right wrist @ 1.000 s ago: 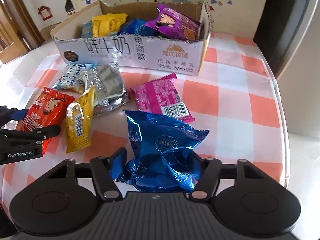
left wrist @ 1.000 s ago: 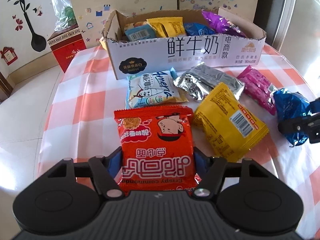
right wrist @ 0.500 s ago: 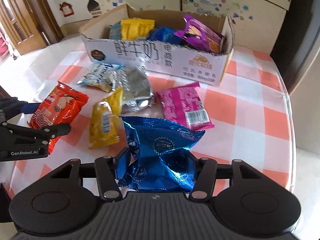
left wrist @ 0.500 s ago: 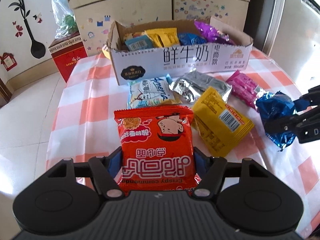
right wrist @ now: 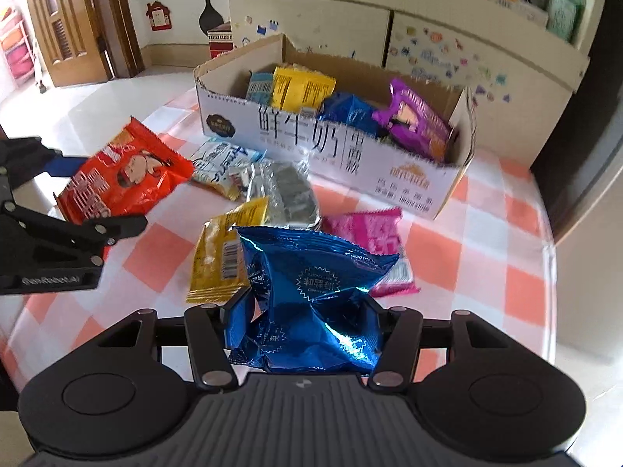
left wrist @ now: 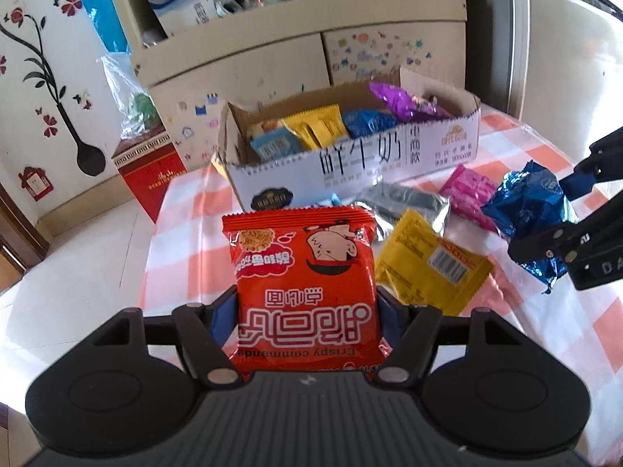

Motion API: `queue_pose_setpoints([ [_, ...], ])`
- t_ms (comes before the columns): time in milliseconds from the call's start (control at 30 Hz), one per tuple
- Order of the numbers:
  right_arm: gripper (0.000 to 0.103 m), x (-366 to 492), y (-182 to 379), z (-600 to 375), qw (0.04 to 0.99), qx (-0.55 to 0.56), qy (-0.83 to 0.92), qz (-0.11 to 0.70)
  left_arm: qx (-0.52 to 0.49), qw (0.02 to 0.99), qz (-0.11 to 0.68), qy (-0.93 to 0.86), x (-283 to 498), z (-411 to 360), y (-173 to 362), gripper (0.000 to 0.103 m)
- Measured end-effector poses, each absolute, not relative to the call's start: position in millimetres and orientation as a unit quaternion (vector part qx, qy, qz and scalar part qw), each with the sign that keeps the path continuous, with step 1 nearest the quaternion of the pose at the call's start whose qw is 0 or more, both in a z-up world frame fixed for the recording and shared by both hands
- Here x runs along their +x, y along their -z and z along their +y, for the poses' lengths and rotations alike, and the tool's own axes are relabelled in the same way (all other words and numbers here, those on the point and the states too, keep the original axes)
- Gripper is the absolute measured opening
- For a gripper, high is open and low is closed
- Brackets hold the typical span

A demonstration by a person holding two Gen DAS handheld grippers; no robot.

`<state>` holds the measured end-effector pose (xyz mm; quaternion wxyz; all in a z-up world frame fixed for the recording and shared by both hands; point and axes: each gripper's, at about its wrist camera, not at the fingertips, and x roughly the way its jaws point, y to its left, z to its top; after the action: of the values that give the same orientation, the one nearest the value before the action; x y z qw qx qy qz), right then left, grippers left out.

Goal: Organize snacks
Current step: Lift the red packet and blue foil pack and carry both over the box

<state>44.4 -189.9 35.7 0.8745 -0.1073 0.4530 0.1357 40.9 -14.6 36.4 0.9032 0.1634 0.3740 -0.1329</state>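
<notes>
Checked desk (right wrist: 486, 233), snack carton (right wrist: 389, 179) at the back.
Left gripper (left wrist: 307, 307) clamps the red packet (left wrist: 303, 284); right gripper (right wrist: 307, 311) fingers, just closing, squeeze the blue packet (right wrist: 311, 292).

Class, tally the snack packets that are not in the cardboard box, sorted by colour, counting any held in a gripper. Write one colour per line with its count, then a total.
Red: 1, the red packet, held in the left gripper
Blue: 1, the blue packet, held in the right gripper
Yellow: 1
Silver: 1
Pink: 1
White and light blue: 1
Total: 6
</notes>
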Motion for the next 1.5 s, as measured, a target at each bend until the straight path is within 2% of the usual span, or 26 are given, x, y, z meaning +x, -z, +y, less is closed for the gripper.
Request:
queue_pose_setpoints([
  [600, 0.063, 56.0, -71.7, -188.8, 0.917, -0.133, -0.098, 0.363, 0.147, 0.938, 0.290, 0.122, 46.8, -24.3, -86.4, 0.070],
  [1167, 0.063, 76.4, -113.5, -230.1, 0.951, -0.041, -0.052, 0.302, 0.112, 0.956, 0.244, 0.118, 78.7, -32.9, -125.8, 0.070],
  [1500, 0.063, 98.8, -121.8, -233.9, 0.959, 0.022, -0.047, 0.278, 0.073, 0.961, 0.250, 0.094, 121.8, -37.9, -124.1, 0.070],
])
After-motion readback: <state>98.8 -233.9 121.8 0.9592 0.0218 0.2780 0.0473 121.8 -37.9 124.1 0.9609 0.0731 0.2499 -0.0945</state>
